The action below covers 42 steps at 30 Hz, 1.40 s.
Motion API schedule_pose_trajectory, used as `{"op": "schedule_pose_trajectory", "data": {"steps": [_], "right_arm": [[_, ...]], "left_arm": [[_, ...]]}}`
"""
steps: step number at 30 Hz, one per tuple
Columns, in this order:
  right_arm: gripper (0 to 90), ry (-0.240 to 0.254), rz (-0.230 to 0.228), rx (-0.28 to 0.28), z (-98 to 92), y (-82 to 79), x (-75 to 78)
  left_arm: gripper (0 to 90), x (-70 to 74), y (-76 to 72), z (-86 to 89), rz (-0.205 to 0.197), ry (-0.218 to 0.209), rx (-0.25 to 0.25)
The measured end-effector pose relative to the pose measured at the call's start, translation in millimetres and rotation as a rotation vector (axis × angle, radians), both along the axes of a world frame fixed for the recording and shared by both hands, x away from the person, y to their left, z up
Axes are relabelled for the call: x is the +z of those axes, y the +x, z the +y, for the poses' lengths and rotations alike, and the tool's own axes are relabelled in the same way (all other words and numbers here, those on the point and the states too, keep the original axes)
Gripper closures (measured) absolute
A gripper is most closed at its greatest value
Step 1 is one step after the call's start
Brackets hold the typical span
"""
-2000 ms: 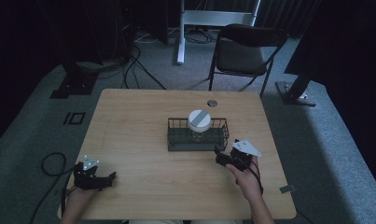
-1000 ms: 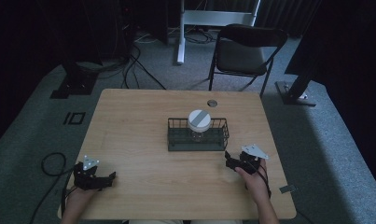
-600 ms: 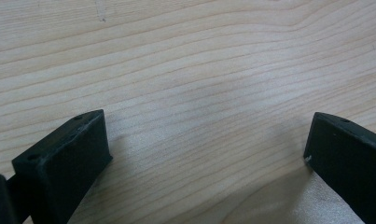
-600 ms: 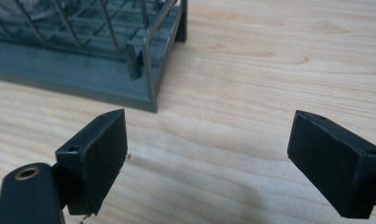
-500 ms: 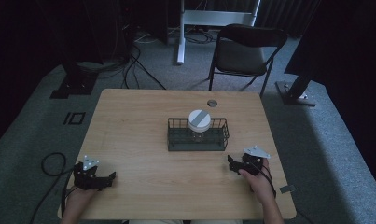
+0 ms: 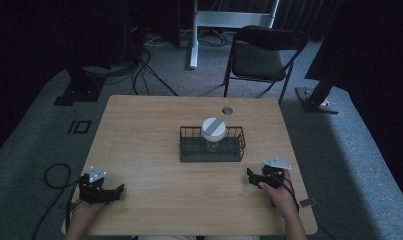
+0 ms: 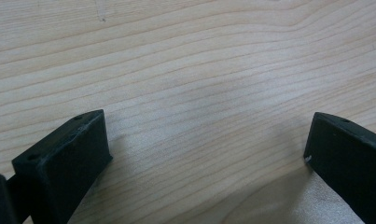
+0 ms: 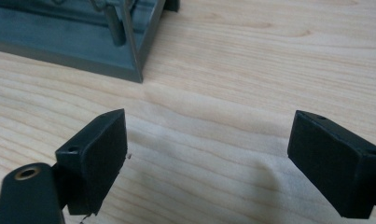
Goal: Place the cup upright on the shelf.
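A dark wire basket (image 6: 211,150) stands at the middle of the wooden table (image 6: 154,130). Inside it a glass jar with a white lid (image 6: 213,129) stands upright. My left gripper (image 6: 120,190) rests near the table's front left corner, jaws wide apart over bare wood (image 7: 199,93). My right gripper (image 6: 249,175) lies at the front right, a short way from the basket's right end. Its jaws are open, and the basket's corner (image 8: 129,65) shows just beyond them. Nothing sits between either pair of fingers.
A round cable hole (image 6: 227,110) sits near the table's far edge. Beyond the table are a black folding chair (image 6: 261,55), stand bases and cables on grey carpet. A small grey object (image 6: 307,202) lies at the table's right front edge.
My right gripper has drawn back from the basket's right end toward the front right of the table. The left gripper has stayed still.
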State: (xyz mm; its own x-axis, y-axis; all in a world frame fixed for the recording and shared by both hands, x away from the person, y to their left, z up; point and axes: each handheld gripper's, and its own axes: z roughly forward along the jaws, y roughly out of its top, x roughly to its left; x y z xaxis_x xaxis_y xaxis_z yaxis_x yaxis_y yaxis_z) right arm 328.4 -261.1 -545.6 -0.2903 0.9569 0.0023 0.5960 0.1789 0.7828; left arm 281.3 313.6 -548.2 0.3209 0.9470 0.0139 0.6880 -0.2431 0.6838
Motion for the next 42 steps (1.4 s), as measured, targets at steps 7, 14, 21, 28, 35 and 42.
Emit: {"op": "schedule_pose_trajectory", "data": {"steps": [7,14,21,28,35,42], "right_arm": [[11.6,-0.012,0.011,0.01,-3.4,0.7,-2.8],[11.6,-0.034,0.055,0.047,-7.0,-0.1,-4.5],[11.6,-0.027,0.084,0.091,-8.3,-0.7,-5.4],[11.4,-0.026,0.085,0.101,-9.2,-0.4,-5.5],[11.1,-0.027,0.085,0.107,-9.2,0.1,-5.6],[11.0,-0.028,0.085,0.107,-9.1,0.7,-5.6]], "left_arm": [[0.2,0.0,0.0,0.0,0.0,0.0,0.0],[0.2,0.0,0.0,0.0,0.0,0.0,0.0],[0.2,0.0,0.0,0.0,0.0,0.0,0.0],[0.2,0.0,0.0,0.0,0.0,0.0,0.0],[0.2,0.0,0.0,-0.1,0.0,0.0,0.0],[0.2,-0.1,0.1,0.0,-0.001,-0.001,0.001]]}}
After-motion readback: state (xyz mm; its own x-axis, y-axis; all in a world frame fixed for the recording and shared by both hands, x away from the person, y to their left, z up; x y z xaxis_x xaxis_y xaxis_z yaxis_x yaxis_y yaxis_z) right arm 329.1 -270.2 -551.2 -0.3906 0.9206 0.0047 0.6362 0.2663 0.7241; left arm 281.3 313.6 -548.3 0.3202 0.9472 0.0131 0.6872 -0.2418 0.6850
